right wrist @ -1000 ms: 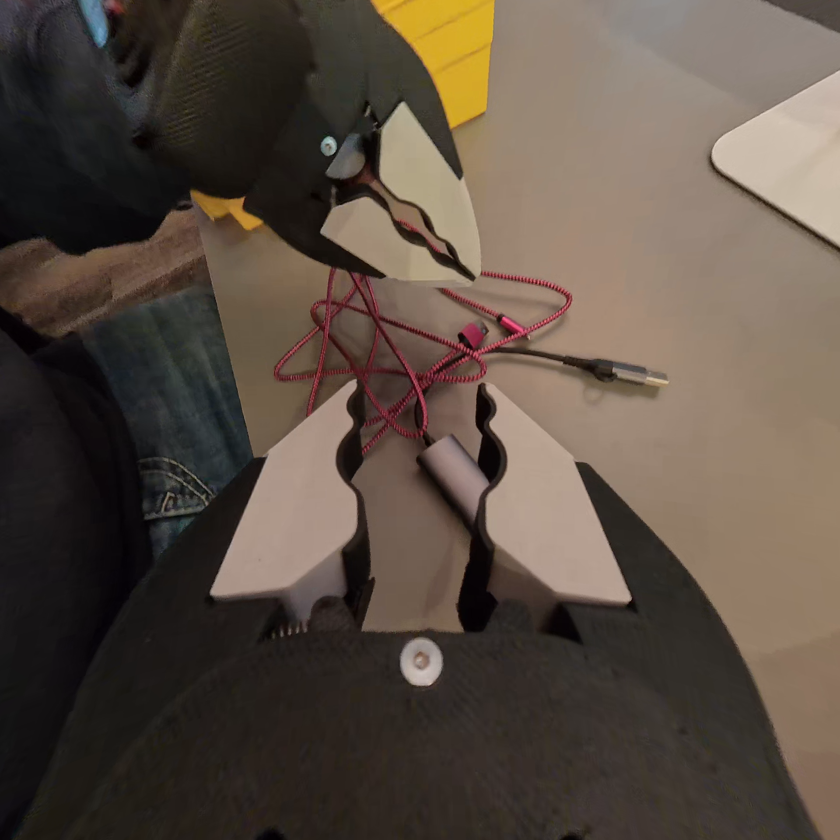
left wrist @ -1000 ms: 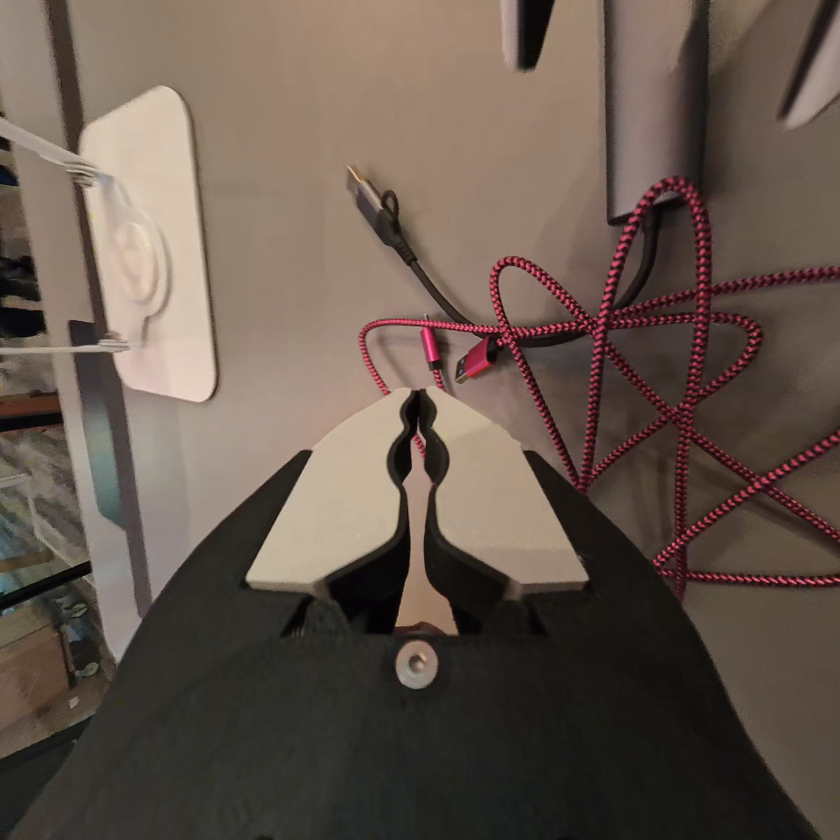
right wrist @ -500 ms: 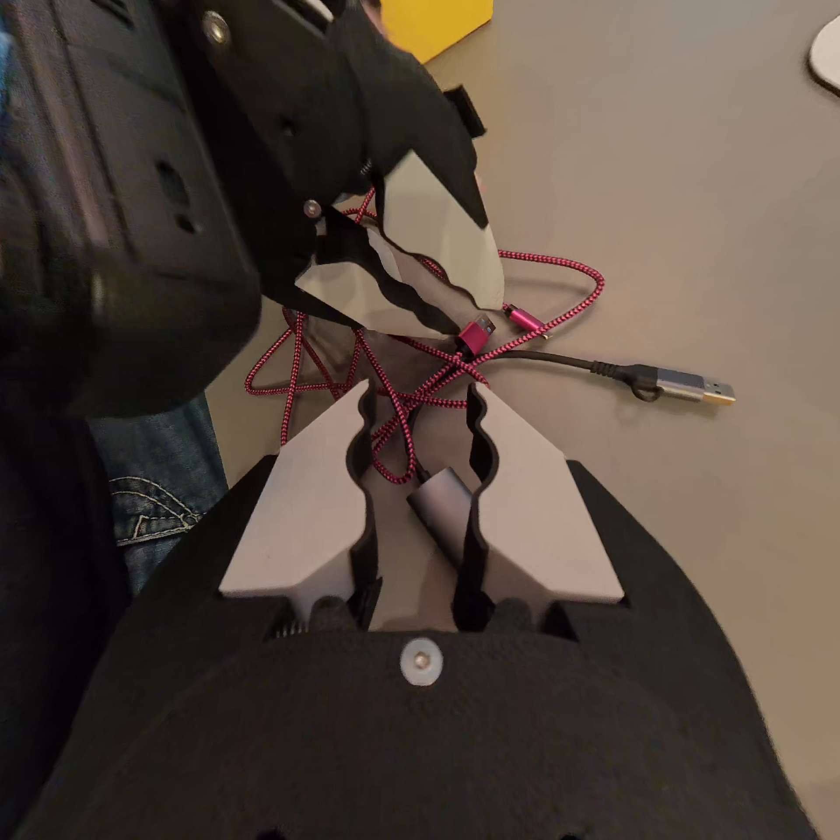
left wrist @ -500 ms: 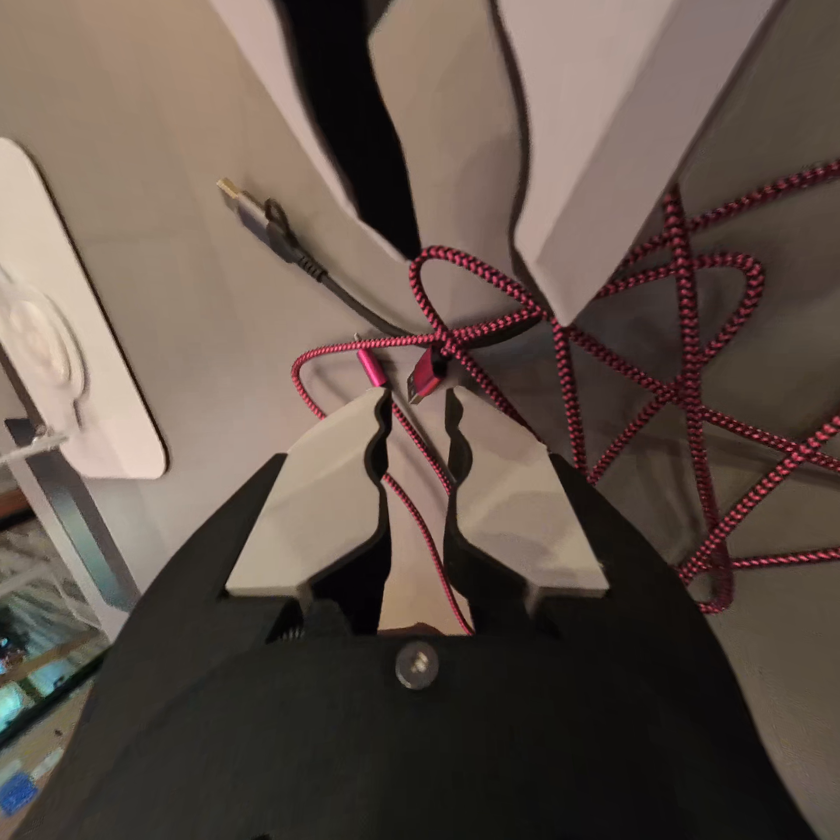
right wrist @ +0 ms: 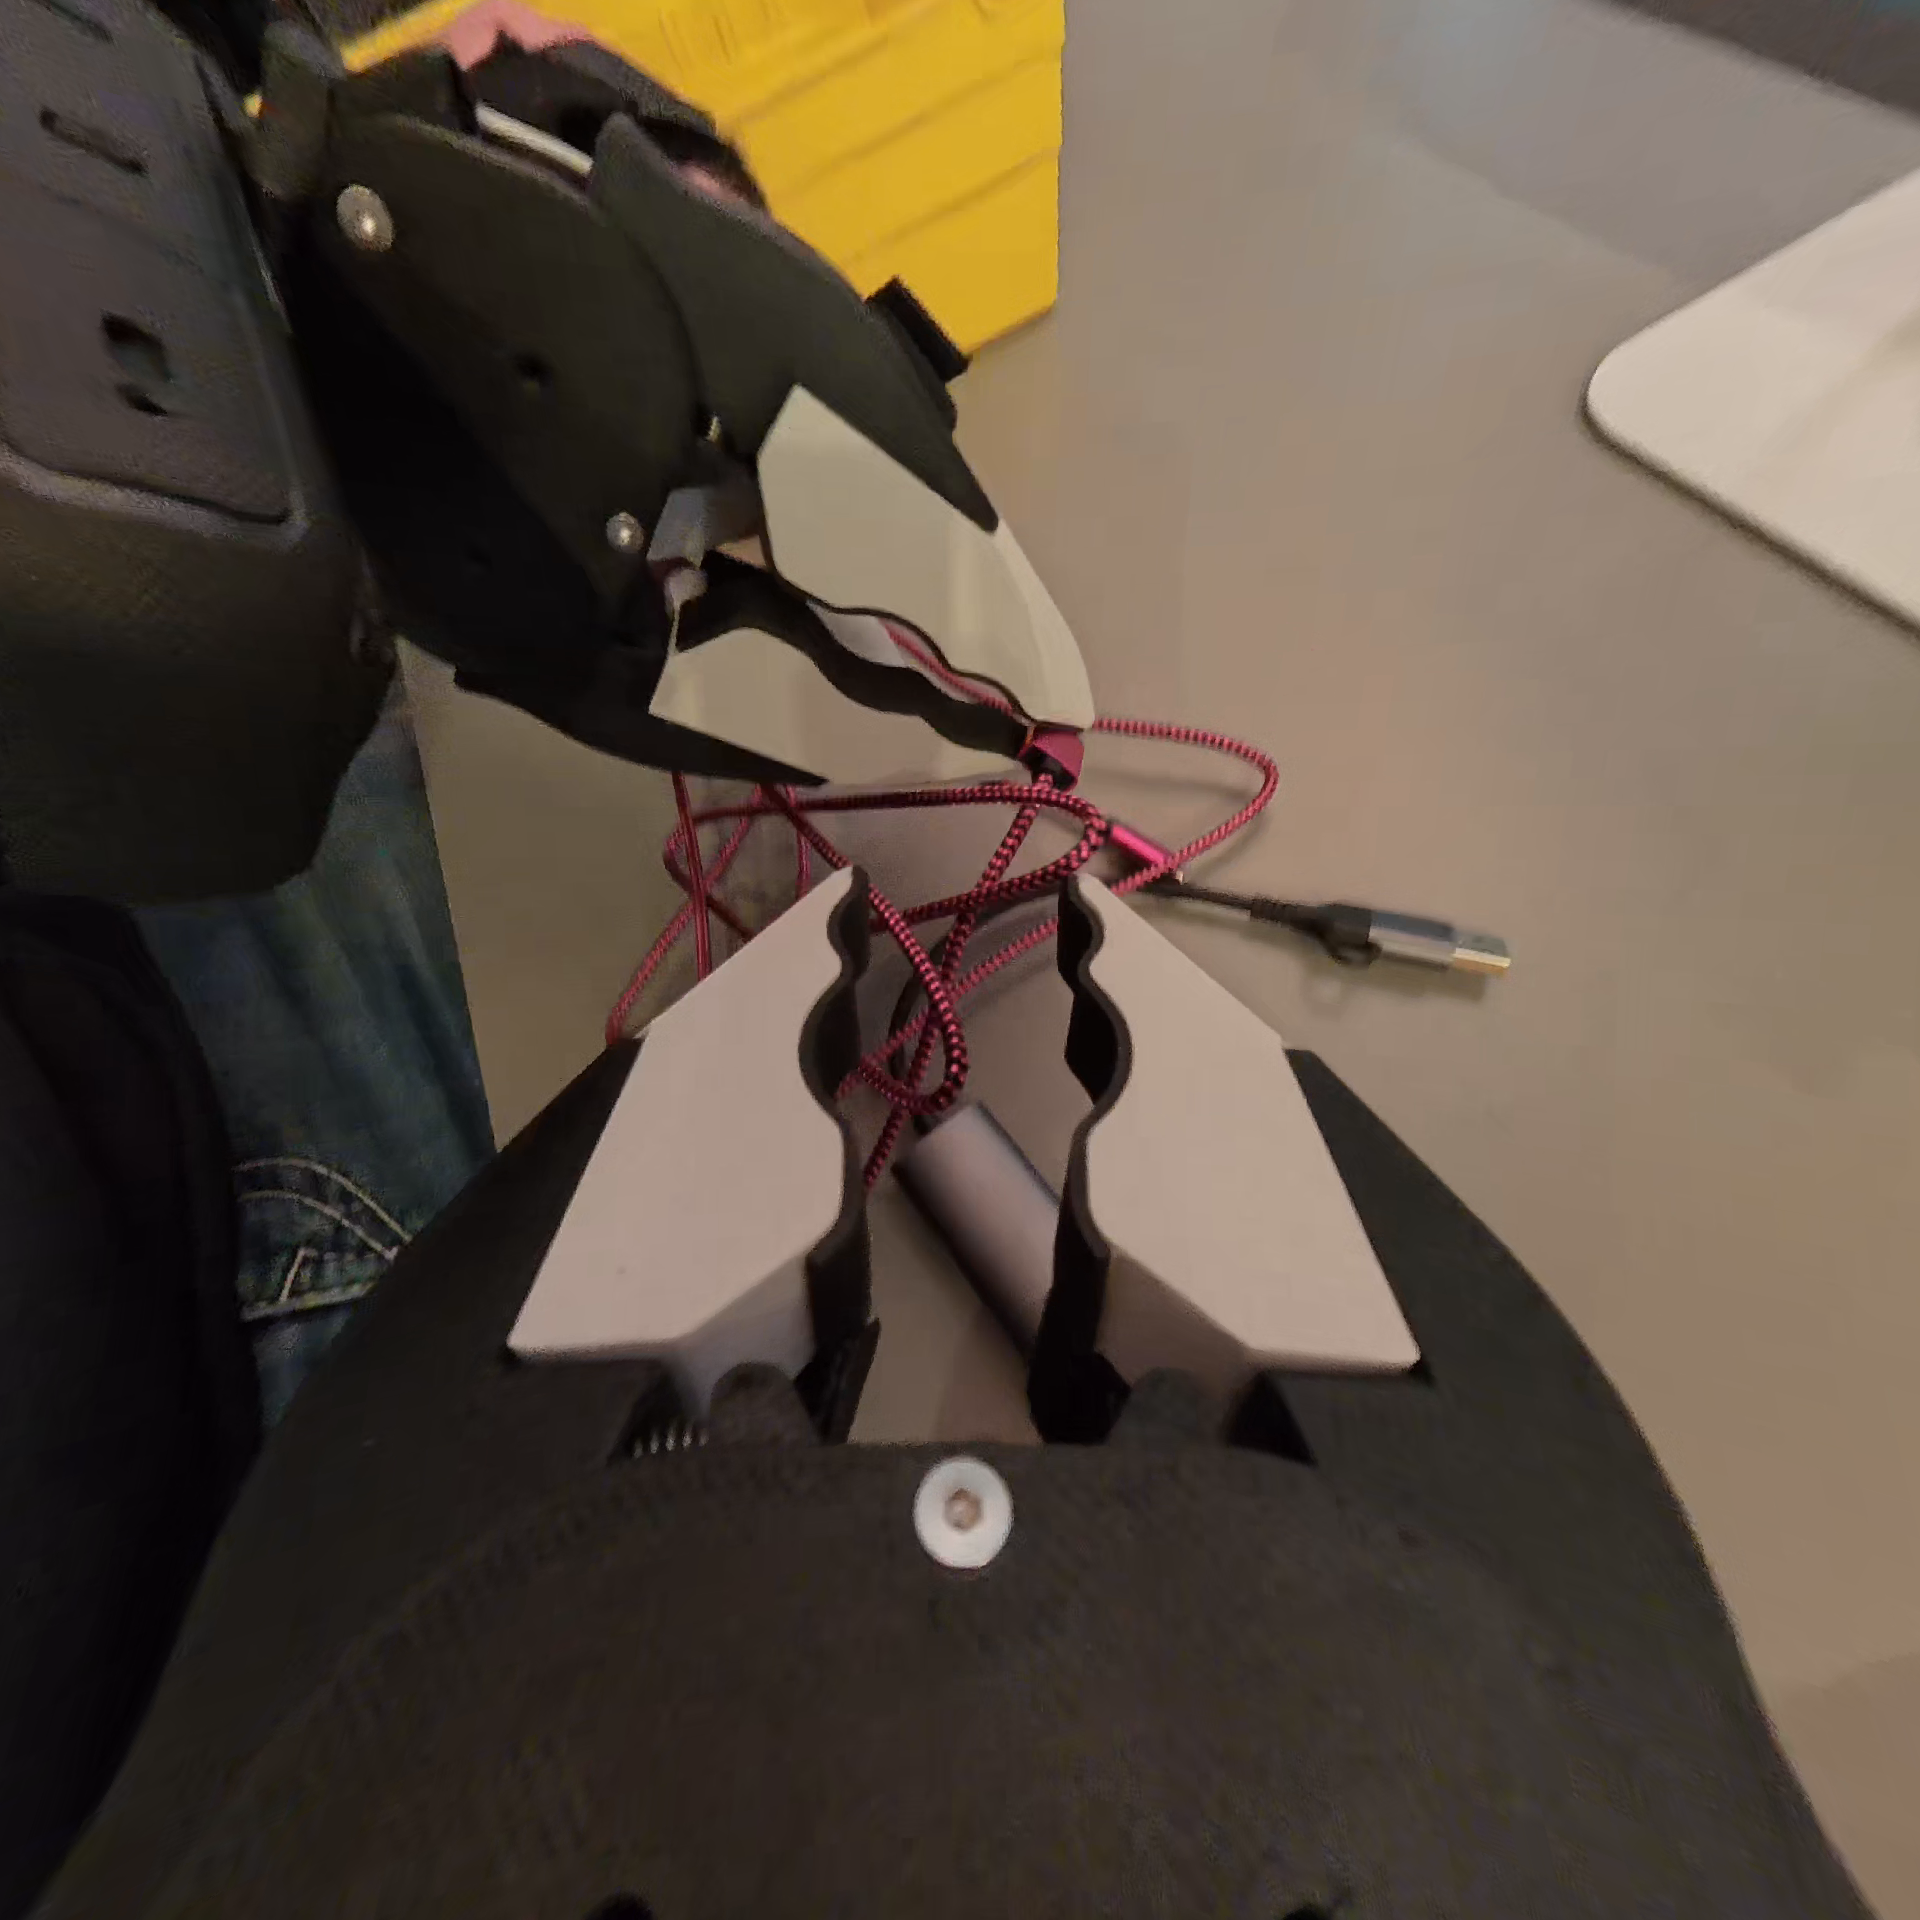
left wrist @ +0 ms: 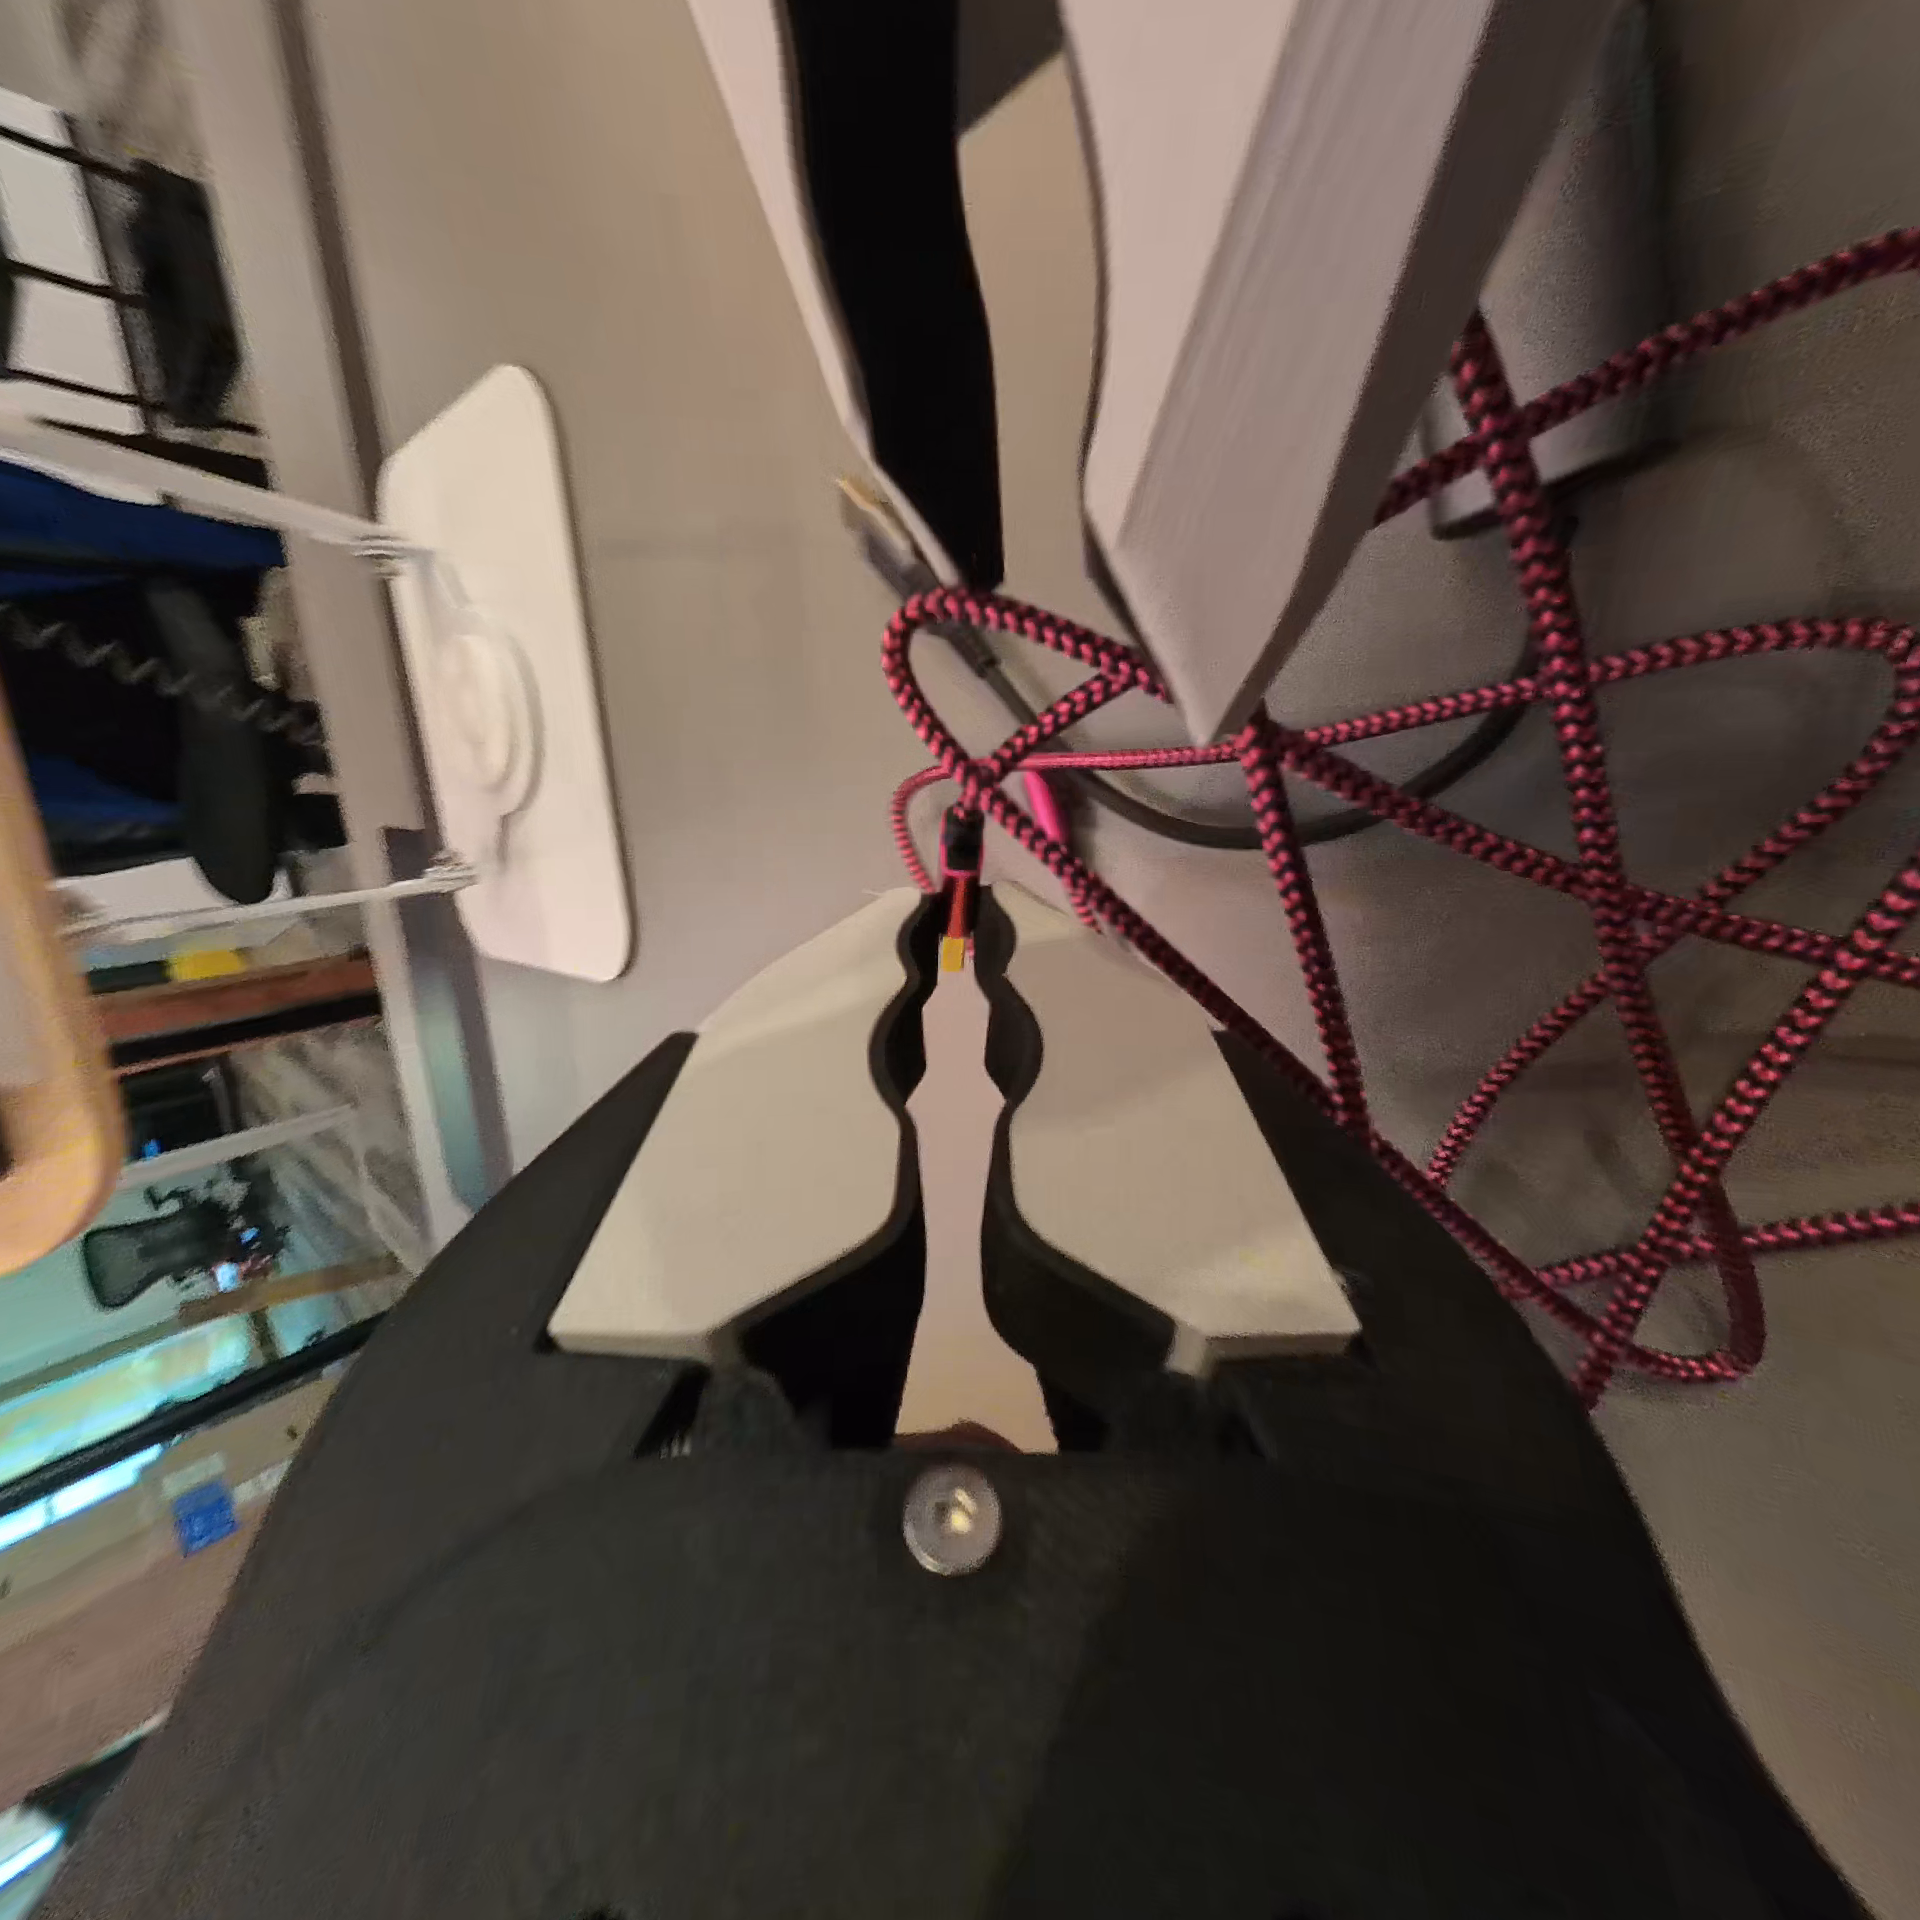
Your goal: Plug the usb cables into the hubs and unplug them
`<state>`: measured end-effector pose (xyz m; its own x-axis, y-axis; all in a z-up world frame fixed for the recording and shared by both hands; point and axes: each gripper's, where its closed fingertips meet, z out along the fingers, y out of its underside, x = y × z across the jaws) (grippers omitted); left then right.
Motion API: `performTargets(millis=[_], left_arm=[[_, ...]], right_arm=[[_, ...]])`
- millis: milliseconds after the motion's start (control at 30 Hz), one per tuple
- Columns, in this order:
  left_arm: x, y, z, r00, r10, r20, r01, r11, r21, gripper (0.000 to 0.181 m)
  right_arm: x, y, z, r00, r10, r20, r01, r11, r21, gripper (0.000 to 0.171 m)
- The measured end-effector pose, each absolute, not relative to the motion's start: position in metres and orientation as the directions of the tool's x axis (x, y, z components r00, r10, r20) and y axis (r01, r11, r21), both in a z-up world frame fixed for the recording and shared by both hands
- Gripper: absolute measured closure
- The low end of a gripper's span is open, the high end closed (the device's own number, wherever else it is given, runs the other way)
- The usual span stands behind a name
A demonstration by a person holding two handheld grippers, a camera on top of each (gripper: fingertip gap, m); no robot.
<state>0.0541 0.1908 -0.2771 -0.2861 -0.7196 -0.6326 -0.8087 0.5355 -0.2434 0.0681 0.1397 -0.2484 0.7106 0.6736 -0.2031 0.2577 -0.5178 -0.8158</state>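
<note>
Left wrist view: looking steeply down, close over the grey table [left wrist: 727, 260], facing the right gripper [left wrist: 1039, 582]. Right wrist view: looking forward and down, facing the left gripper [right wrist: 1039, 727]. Both are sharing the red braided cable [left wrist: 1558, 831] [right wrist: 935, 997].

The tangled red braided cable [right wrist: 997, 862] is the main obstacle: its loops lie across the grey hub [right wrist: 987, 1195] between the right gripper's [right wrist: 961, 904] spread fingers. Right of the tangle the table [right wrist: 1455, 623] lies bare as far as the black cable's plug [right wrist: 1423, 940], with the white pad [right wrist: 1787, 436] well beyond. Left of it the left gripper [right wrist: 1044, 732] and the yellow box [right wrist: 894, 156] crowd the way.
</note>
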Motion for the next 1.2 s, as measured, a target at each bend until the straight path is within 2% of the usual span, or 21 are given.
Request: performTargets(millis=[233,433,533,700,800,900,967,1100,1200], left_arm=[[0.051,0.190,-0.251,-0.257,-0.614,-0.747,-0.813,0.555,-0.176,0.176],[0.052,0.190,-0.230,-0.206,-0.560,-0.803,-0.813,0.554,-0.178,0.175],[0.049,0.195,-0.223,-0.148,-0.568,-0.810,-0.830,0.516,-0.210,0.176],[0.048,0.201,-0.211,-0.031,-0.604,-0.796,-0.841,0.446,-0.306,0.176],[0.046,0.203,-0.206,0.006,-0.601,-0.800,-0.848,0.421,-0.322,0.176],[0.043,0.205,-0.204,0.030,-0.606,-0.795,-0.855,0.397,-0.335,0.176],[0.042,0.205,-0.203,0.044,-0.596,-0.802,-0.850,0.400,-0.344,0.176],[0.042,0.206,-0.199,0.067,-0.594,-0.802,-0.848,0.390,-0.360,0.176],[0.043,0.206,-0.200,0.052,-0.577,-0.815,-0.853,0.399,-0.338,0.176]], right_arm=[[0.061,0.157,-0.186,0.749,0.661,-0.052,0.196,-0.296,-0.935,0.149],[0.054,0.170,-0.212,0.762,0.621,-0.183,0.147,-0.441,-0.885,0.155],[0.049,0.171,-0.214,0.763,0.606,-0.226,0.099,-0.456,-0.885,0.161],[0.051,0.180,-0.206,0.805,0.557,-0.206,0.035,-0.391,-0.920,0.152],[0.047,0.181,-0.194,0.789,0.565,-0.241,-0.028,-0.359,-0.933,0.158],[0.043,0.184,-0.187,0.754,0.588,-0.292,-0.081,-0.358,-0.930,0.157],[0.045,0.187,-0.186,0.737,0.590,-0.330,-0.113,-0.375,-0.920,0.165],[0.051,0.190,-0.194,0.782,0.547,-0.301,-0.083,-0.387,-0.918,0.147],[0.050,0.190,-0.194,0.773,0.550,-0.317,-0.097,-0.392,-0.915,0.152]])
